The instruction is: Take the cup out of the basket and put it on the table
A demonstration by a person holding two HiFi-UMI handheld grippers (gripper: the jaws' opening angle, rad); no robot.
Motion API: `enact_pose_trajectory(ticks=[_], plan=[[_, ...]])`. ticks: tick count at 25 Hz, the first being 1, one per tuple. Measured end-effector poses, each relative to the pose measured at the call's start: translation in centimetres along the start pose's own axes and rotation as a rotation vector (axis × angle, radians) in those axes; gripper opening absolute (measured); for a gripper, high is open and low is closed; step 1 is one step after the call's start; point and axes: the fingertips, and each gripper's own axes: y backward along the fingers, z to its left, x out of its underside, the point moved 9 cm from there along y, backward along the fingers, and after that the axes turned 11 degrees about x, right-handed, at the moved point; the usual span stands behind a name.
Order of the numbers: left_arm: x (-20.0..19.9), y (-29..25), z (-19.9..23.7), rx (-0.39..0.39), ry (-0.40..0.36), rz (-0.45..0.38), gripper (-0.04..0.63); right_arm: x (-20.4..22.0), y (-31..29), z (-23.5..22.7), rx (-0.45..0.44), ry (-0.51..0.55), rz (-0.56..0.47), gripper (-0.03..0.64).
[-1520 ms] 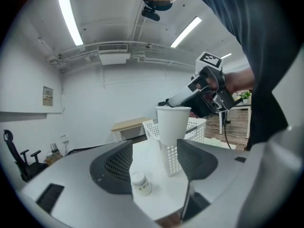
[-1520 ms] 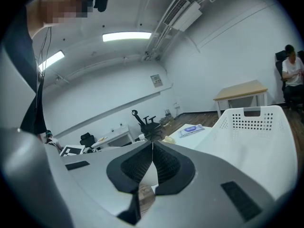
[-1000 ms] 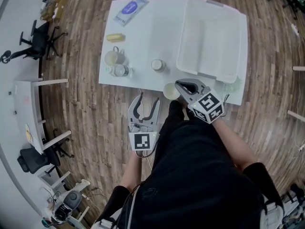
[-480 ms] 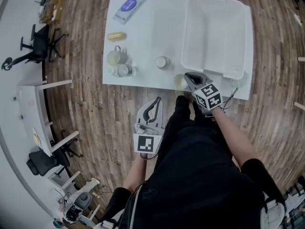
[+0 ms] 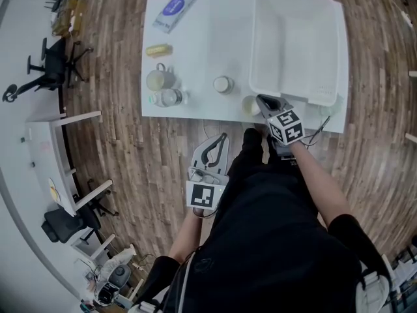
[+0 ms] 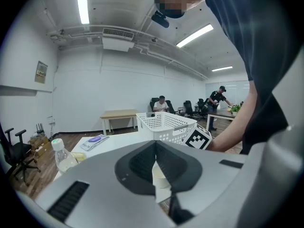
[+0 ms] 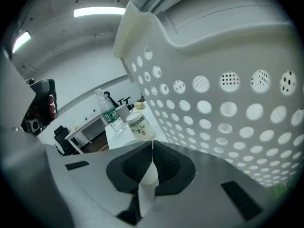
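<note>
White cup (image 7: 147, 177) between R gripper (image 7: 151, 145) fingers (image 7: 171, 167), R-view only

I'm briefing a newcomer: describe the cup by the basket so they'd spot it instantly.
On the white table, go to the near left corner of the basket. The cup is there at the table's edge: pale, open-topped, pinched by the right gripper, unlike the lidded jar nearby.

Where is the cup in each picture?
Head view: the cup is at the near edge of the table, by the right tongs, just below the white basket.
Left gripper view: low in the middle, peeking out behind the shut left tongs.
Right gripper view: low in the middle, pinched in the right tongs.
Shared landmark: the white basket, close to the cup every time.
</note>
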Motion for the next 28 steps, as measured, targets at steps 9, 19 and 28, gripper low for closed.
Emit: enact_pose_trajectory(ticks=[9, 19, 28], plan=[[0.2, -0.1, 0.4, -0.006, 0.013, 0.003, 0.011, -0.1, -0.1, 0.1, 0.002, 0.032, -0.006, 0.028], [0.1, -0.5, 0.6, -0.013, 0.002, -0.006, 0.011, -0.8, 0.5, 0.8, -0.045, 0.075, -0.006, 0.140], [-0.2, -1.0, 0.5, -0.006, 0.009, -0.033, 0.011, -2.5, 5.2, 1.3, -0.111, 0.115, -0.045, 0.101]])
